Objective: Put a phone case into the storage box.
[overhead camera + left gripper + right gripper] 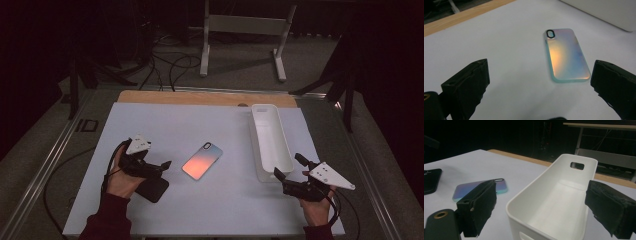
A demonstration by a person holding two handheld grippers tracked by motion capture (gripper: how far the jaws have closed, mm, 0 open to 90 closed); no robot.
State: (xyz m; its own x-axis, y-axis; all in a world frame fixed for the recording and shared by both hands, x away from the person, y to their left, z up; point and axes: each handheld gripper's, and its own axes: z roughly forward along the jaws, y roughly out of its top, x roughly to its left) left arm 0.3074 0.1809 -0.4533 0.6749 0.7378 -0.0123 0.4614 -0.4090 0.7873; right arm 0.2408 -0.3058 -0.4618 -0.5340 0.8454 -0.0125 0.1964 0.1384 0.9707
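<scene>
Phone case (202, 160) lies flat mid-table, left of the white bin (270, 141), untouched. Left gripper (162, 166) faces it with jaws apart; right gripper (289, 171) waits spread at the bin's near end. Next, probably, the left closes on the case's edge.

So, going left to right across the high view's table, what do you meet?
Left gripper over a black phone → iridescent phone case → white bin → right gripper.
</scene>
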